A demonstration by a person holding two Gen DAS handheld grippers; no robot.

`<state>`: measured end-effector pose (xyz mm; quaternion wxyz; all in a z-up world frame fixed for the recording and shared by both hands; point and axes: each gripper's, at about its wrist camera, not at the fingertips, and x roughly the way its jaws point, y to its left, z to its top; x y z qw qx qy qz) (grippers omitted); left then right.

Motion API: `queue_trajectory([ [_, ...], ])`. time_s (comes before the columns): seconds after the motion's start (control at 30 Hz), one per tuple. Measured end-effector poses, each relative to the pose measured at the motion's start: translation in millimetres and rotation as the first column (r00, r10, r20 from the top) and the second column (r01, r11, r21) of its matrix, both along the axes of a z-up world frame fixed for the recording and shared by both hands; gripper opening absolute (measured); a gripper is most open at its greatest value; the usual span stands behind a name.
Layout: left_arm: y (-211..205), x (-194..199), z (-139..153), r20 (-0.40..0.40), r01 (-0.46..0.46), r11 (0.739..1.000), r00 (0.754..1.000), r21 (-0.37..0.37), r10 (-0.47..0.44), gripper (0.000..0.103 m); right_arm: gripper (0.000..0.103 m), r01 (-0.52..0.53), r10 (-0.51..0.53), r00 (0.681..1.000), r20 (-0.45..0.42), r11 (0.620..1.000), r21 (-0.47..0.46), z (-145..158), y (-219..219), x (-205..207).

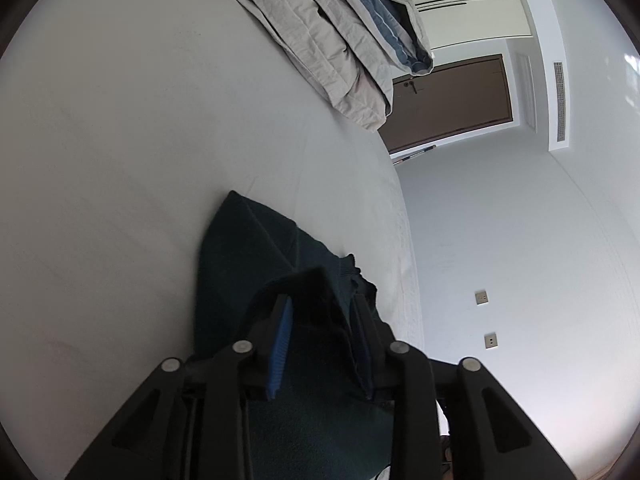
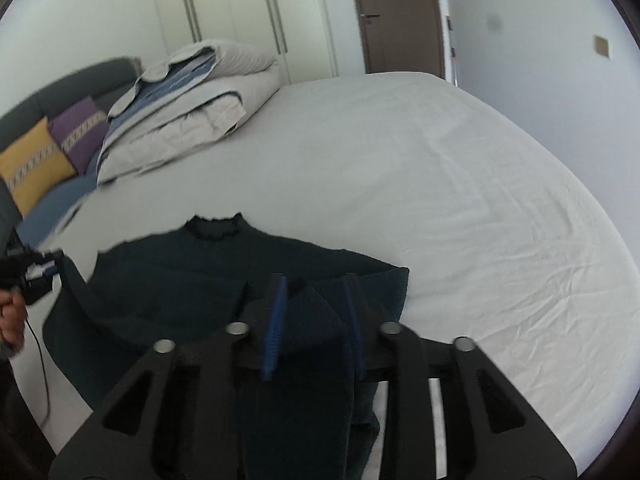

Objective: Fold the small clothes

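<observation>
A small dark green knitted sweater (image 2: 192, 264) with a frilled collar lies on the white bed sheet (image 2: 440, 184), near its front edge. My right gripper (image 2: 314, 300) is shut on a fold of the sweater's right side and holds it up over the body. My left gripper (image 1: 320, 308) is shut on the sweater's (image 1: 240, 248) other edge; it also shows at the far left of the right wrist view (image 2: 44, 268), held in a hand.
A folded grey and blue duvet (image 2: 188, 108) lies at the bed's far left. Yellow and purple cushions (image 2: 52, 148) lean on a grey headboard. A brown door (image 2: 400, 16), white wardrobes and a wall stand beyond the bed.
</observation>
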<state>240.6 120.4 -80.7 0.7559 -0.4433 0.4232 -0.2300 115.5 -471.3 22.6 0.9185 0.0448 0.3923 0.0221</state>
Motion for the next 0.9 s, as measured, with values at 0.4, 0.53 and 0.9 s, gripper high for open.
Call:
queue_trajectory([
  [0.4, 18, 1, 34, 0.162, -0.002, 0.960, 0.986, 0.281, -0.046, 0.059, 0.053, 0.066, -0.062, 0.997, -0.054, 0.996, 0.059, -15, -19, 0],
  [0.53, -16, -1, 18, 0.118, 0.110, 0.900, 0.977, 0.423, -0.176, 0.059, 0.053, 0.012, -0.010, 0.998, -0.057, 0.999, 0.050, -15, -17, -1],
  [0.9, -36, 0, -9, 0.042, 0.192, 0.854, 0.969, 0.484, -0.241, 0.059, 0.053, -0.105, 0.114, 0.985, -0.127, 0.991, 0.077, -36, -11, 24],
])
